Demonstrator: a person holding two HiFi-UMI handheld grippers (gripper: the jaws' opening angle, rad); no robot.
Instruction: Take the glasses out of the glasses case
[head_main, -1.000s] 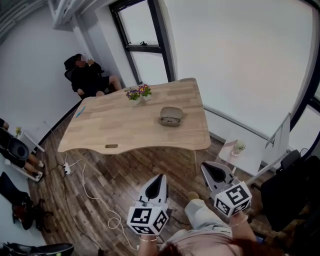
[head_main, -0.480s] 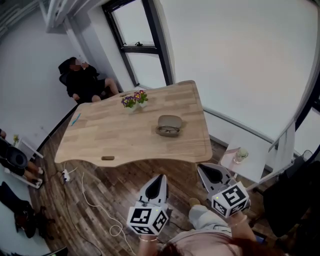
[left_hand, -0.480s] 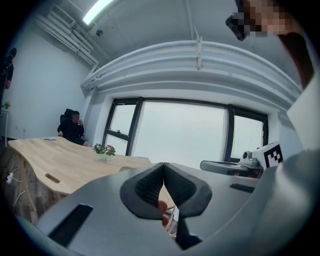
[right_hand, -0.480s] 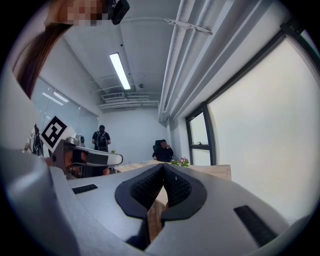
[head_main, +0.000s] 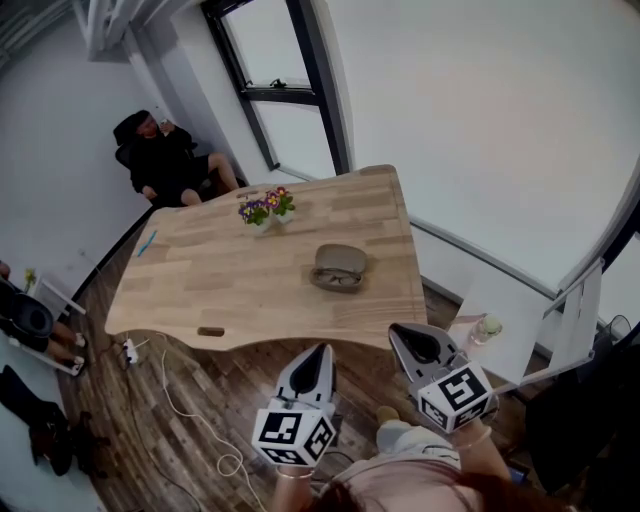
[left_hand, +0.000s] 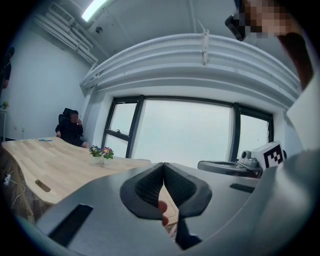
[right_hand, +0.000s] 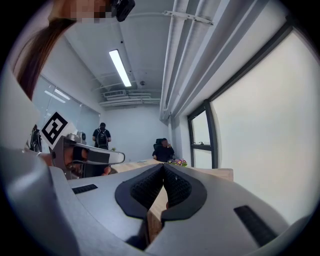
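Note:
A beige glasses case (head_main: 338, 267) lies on the wooden table (head_main: 230, 280), right of its middle, with its lid raised and dark glasses showing in its near half. My left gripper (head_main: 319, 355) hangs below the table's near edge, over the floor, jaws shut and empty. My right gripper (head_main: 411, 340) is just off the table's near right corner, also shut with nothing in it. Both are well short of the case. In the left gripper view the tips (left_hand: 163, 165) meet; in the right gripper view the tips (right_hand: 163, 166) meet too.
A small pot of flowers (head_main: 266, 207) stands at the table's far side, and a blue pen (head_main: 147, 243) lies at its left end. A person sits in a chair (head_main: 165, 160) by the window. A white side table (head_main: 510, 320) with a cup (head_main: 482, 329) stands at right. Cables (head_main: 190, 400) trail over the floor.
The view has moved closer to the table, so the case sits lower and nearer in the head view. Both grippers stay shut and hold their place near the bottom edge.

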